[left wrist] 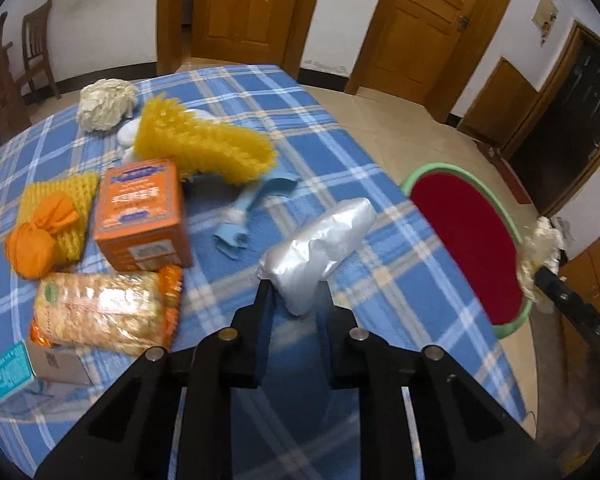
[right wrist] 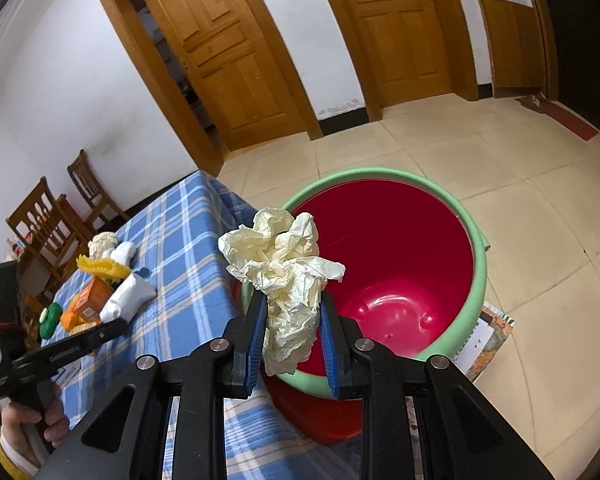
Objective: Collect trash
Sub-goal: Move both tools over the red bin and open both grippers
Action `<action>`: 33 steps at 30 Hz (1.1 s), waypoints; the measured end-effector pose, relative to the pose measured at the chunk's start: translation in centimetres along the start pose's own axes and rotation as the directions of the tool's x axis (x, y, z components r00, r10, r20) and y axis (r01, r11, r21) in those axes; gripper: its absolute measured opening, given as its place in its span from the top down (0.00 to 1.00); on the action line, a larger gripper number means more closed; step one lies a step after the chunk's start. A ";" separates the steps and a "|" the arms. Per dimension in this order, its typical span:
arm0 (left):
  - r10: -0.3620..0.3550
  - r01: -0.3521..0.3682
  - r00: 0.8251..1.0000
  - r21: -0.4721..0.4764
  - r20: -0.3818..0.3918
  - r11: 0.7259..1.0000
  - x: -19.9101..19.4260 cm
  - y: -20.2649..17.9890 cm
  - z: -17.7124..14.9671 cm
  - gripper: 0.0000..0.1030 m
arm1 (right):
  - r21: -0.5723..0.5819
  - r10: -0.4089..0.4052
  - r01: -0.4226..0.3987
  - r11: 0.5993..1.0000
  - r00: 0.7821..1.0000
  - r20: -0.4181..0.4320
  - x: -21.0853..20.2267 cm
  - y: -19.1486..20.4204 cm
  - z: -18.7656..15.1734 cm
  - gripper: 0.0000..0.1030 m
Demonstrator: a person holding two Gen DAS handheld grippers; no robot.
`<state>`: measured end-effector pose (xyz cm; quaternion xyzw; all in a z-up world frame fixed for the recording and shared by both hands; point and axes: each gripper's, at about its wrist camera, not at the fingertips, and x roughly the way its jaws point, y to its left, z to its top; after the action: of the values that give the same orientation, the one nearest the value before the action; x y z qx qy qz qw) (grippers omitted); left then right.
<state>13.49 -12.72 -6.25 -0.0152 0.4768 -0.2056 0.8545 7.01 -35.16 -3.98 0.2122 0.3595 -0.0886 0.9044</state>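
My right gripper [right wrist: 293, 300] is shut on a crumpled cream paper wad [right wrist: 286, 268] and holds it over the near rim of the red bin with a green rim [right wrist: 476, 240]. In the left wrist view the wad [left wrist: 540, 256] and the bin [left wrist: 464, 240] show at the right. My left gripper [left wrist: 296, 286] is open, its fingers on either side of the near end of a silver-white plastic bag [left wrist: 320, 248] on the blue plaid tablecloth [left wrist: 380, 280]. The bag also shows in the right wrist view [right wrist: 128, 296].
On the table: an orange box [left wrist: 142, 216], a noodle packet [left wrist: 108, 312], yellow foam nets [left wrist: 208, 140], an orange bag [left wrist: 36, 244], a blue scrap [left wrist: 244, 208], another cream wad [left wrist: 106, 104], a teal box [left wrist: 4, 376]. Wooden chairs [right wrist: 48, 216] stand behind; tiled floor [right wrist: 500, 152] lies right.
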 end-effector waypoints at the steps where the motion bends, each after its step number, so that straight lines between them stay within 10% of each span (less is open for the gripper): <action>1: -0.007 0.007 1.000 0.007 0.003 1.000 -0.2 -0.4 0.0 0.81 | 0.002 -0.001 0.001 1.000 1.000 0.001 0.1 -0.1 0.1 0.75; 28: -0.135 0.137 0.991 0.208 -0.023 0.969 3.4 -11.9 3.9 0.88 | 0.061 -0.054 0.057 0.996 0.997 -0.053 2.0 -4.1 0.6 0.69; 33: -0.129 0.137 0.990 0.235 -0.051 0.962 5.1 -13.4 3.8 0.88 | 0.073 -0.073 0.075 0.995 0.997 -0.022 1.0 -4.7 0.8 0.54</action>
<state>14.47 -27.49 -5.33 0.0588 0.4615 -0.3184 0.8260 6.76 -39.77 -5.64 0.2326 0.3723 -0.1332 0.8886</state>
